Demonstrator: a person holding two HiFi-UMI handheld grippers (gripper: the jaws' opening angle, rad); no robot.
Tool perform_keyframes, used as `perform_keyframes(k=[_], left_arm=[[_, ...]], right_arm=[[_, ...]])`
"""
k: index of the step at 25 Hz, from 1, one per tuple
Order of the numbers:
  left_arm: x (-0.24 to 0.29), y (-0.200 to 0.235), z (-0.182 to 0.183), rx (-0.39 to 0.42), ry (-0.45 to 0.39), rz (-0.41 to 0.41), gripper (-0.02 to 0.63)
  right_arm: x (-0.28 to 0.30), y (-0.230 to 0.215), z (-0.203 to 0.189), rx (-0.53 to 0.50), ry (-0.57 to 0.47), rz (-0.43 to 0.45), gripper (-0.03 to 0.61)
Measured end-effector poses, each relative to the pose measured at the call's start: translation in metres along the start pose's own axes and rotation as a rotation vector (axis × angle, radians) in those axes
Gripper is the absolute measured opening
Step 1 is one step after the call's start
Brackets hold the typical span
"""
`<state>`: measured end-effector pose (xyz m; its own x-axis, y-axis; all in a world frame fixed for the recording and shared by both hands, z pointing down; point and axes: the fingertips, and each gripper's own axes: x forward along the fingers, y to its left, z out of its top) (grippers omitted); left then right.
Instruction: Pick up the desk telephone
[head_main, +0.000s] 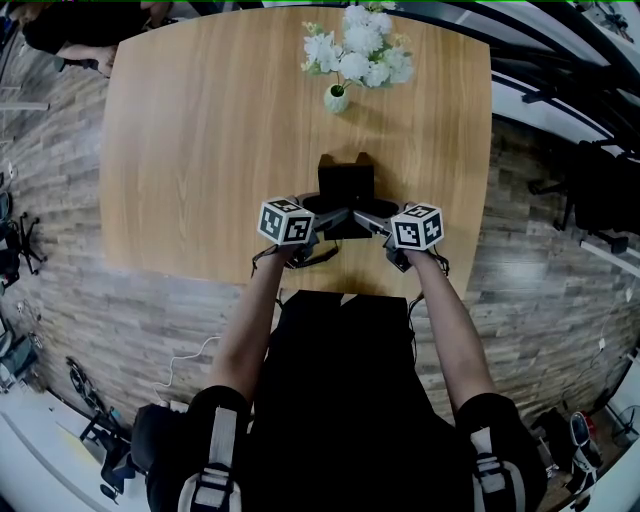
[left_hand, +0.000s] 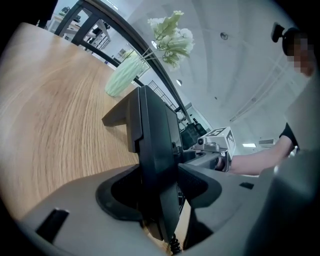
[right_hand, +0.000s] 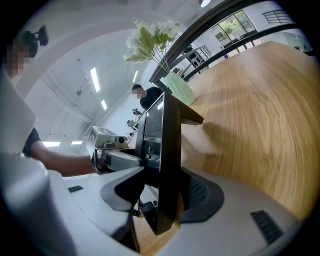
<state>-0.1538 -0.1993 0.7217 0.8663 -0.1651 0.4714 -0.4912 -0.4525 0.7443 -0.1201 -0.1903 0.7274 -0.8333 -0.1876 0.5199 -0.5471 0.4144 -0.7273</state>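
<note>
The desk telephone is coloured black, and the table is patterned with light wood grain. The vase is tinted pale green, the flowers white. The grey left gripper and right gripper are marked with black-and-white squares.

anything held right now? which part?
The desk telephone, by both: the left gripper clamps its left side edge, the right gripper its right side edge.

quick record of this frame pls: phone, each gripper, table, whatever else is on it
object: black desk telephone, at the near edge of the table
left gripper: jaws closed on the desk telephone's left side
right gripper: jaws closed on its right side
lifted: cannot tell
other: vase of white flowers near the far edge, apart from the desk telephone
</note>
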Motion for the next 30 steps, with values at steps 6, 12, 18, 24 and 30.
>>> perform_keyframes(k=[6,12,18,24,30], left_arm=[[-0.006,-0.004,0.005,0.011,-0.016,0.009,0.247],[-0.013,-0.015,0.012,0.017,-0.037,0.007,0.247],[-0.019,-0.032,0.017,0.041,-0.051,0.011,0.245],[-0.021,-0.06,0.023,0.055,-0.083,0.021,0.245],[-0.021,-0.09,0.026,0.064,-0.126,0.046,0.244]], right_arm=[[-0.002,0.007,0.005,-0.012,-0.006,0.002,0.225],[-0.01,0.017,0.012,-0.021,-0.021,0.012,0.224],[-0.023,0.029,0.016,-0.035,-0.033,0.02,0.224],[-0.047,0.043,0.019,-0.055,-0.029,0.029,0.222],[-0.073,0.055,0.02,-0.092,-0.016,0.053,0.221]])
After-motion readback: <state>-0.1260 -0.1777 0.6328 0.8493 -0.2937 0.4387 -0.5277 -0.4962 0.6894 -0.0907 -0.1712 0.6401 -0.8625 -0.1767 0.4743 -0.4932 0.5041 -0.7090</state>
